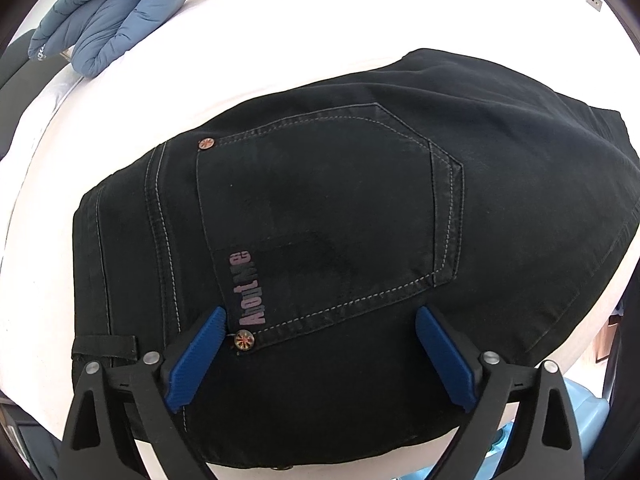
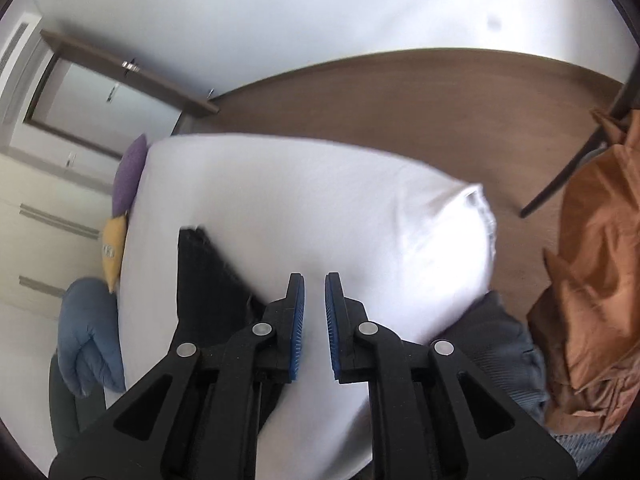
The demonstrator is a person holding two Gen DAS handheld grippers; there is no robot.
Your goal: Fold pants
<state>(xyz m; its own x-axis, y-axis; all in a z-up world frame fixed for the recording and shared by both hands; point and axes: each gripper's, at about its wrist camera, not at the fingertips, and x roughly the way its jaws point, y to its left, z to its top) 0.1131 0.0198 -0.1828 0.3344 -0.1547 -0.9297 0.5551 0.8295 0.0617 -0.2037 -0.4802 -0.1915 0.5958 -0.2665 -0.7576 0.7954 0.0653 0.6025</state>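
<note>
Black folded pants point(image 1: 320, 200) lie on a white bed point(image 1: 200, 60), back pocket up, with a pink printed label and two round rivets. My left gripper point(image 1: 320, 312) hovers just over the near edge of the pocket, its blue pads wide apart and open, gripping nothing. In the right wrist view the pants point(image 2: 208, 280) show as a dark strip left of my right gripper point(image 2: 315, 278). Its pads stand a narrow gap apart over the white sheet point(image 2: 320, 200), with nothing between them.
A blue puffer jacket point(image 1: 112, 12) lies folded at the bed's far left corner. Yellow point(image 2: 114, 252) and purple point(image 2: 130, 176) pillows sit at the head. Beside the bed are grey clothing point(image 2: 504, 344), an orange cloth point(image 2: 592, 280), a dark chair leg point(image 2: 560, 184) and wooden floor.
</note>
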